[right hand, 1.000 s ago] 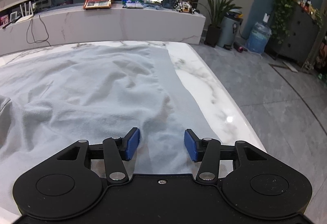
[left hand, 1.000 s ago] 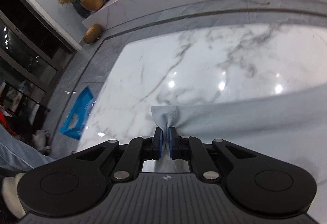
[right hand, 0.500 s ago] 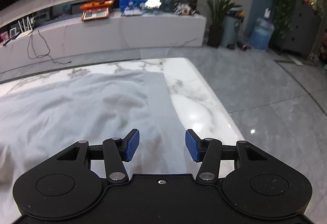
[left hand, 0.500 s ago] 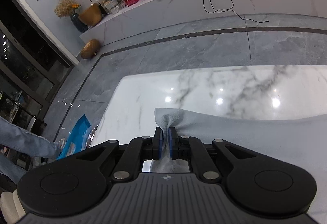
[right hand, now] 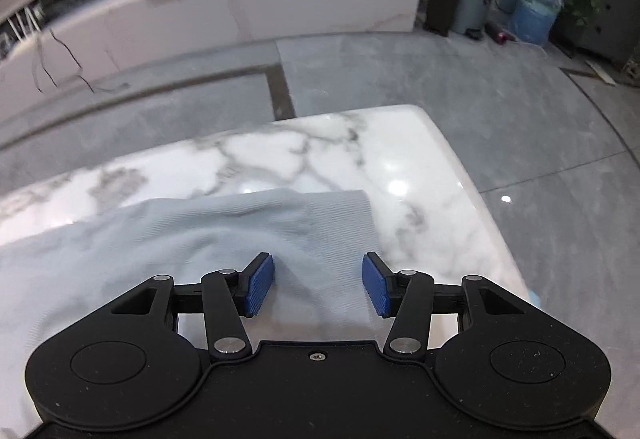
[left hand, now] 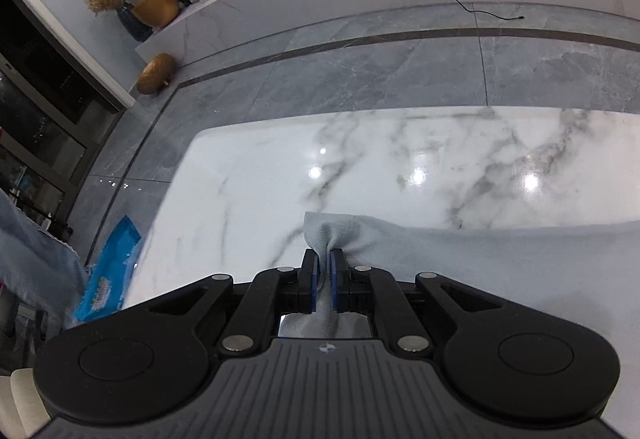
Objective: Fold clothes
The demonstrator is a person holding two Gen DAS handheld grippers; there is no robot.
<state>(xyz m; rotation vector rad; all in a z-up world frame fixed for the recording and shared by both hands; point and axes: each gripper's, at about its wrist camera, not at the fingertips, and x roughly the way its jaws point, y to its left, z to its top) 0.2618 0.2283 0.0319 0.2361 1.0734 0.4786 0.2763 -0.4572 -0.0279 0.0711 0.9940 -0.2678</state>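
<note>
Fabric is sitting pinched between the closed jaws of my left gripper (left hand: 323, 281): I am holding one corner of the pale grey garment (left hand: 500, 259), bunched up just past the pads. My right gripper (right hand: 318, 289) is hanging wide open over the ribbed edge of the same garment, gripping nothing. The garment is lying flat on the marble table (left hand: 400, 167), near its right end in the right view. I am judging that I am in the middle of one fold. Next, my right gripper is needing to close on the other corner.
</note>
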